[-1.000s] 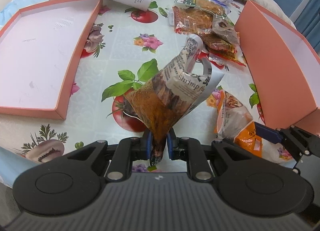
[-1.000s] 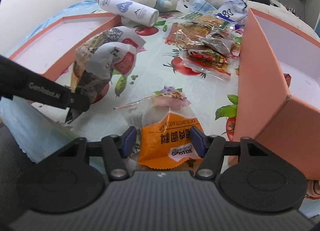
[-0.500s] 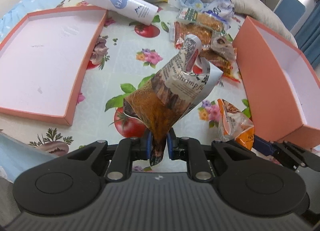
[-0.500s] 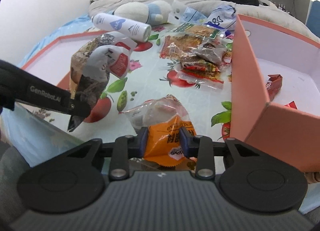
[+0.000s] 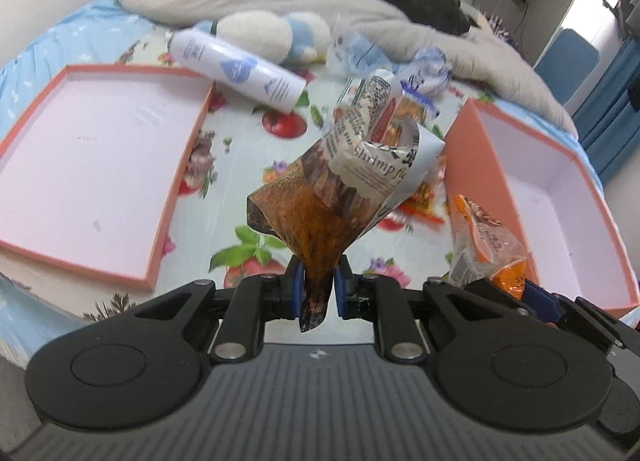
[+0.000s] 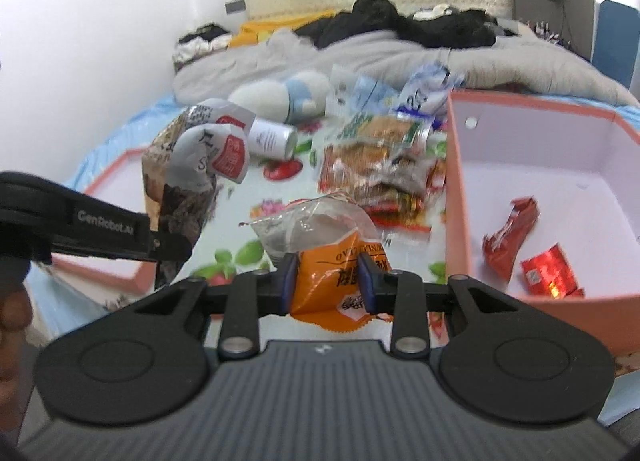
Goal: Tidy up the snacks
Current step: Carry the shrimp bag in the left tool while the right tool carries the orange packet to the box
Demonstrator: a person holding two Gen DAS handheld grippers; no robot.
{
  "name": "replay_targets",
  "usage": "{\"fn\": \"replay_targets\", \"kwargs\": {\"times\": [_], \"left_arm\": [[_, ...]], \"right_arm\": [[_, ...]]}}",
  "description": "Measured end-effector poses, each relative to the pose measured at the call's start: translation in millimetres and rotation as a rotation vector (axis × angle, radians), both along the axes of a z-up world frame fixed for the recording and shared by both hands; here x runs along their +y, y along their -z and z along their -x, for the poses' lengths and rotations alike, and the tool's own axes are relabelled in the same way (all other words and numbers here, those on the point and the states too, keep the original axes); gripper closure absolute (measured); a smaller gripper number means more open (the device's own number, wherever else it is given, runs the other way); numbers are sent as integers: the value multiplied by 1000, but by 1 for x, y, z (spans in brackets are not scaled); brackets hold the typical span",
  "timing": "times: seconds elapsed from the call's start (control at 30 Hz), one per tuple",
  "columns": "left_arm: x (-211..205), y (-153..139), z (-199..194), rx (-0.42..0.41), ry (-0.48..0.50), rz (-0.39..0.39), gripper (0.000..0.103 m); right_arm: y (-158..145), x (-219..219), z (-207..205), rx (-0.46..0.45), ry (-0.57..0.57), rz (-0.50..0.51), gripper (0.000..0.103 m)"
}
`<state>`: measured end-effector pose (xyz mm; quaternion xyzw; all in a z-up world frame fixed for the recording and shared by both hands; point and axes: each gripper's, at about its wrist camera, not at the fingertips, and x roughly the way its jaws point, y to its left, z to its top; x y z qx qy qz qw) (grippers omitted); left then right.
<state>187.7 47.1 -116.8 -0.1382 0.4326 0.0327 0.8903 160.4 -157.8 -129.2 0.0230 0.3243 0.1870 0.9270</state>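
With a packet clamped in each claw and both lifted clear of the surface, the step in hand looked like carrying snacks across to a box. The left claw [image 5: 316, 287] was pinched together on the bottom corner of a crumpled brown-and-white newsprint-patterned shrimp snack bag [image 5: 348, 185], which stood up above the fingers. The right claw [image 6: 327, 279] was clamped on a puffy orange-and-clear plastic snack packet [image 6: 332, 249], its pads pressing both sides.

The deep salmon-pink cardboard box [image 6: 456, 197] on the right held two red foil wrappers [image 6: 548, 271], so it was probably the collecting box. The next move likely called for swinging the orange packet over the near wall of that box and releasing it inside, then doing the same with the shrimp bag without the two claws colliding. The shallow salmon-pink box lid [image 5: 160, 237] on the left lay bare.

The surface was a bed covered with a glossy cloth printed with tomatoes and flowers [image 5: 240, 165]. A heap of loose snack packets [image 6: 380, 165] lay between lid and box, near a white cylindrical bottle on its side [image 5: 240, 75] and a white-and-blue plush toy [image 5: 272, 35]. A grey quilt and dark clothes were piled behind, against a white wall.
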Motion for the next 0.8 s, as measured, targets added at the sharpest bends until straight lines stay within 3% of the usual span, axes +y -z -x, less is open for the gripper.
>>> {"fn": "replay_targets", "kwargs": {"times": [0.6,0.8], "left_arm": [[-54,-104,-28,-179,113,47,84],[-88,-121,-51,-202,178,64,84]], "right_arm": [[-97,-60,-19,-185,138,-47,69],[-117,-88,-35,-235,204,-26,69]]}}
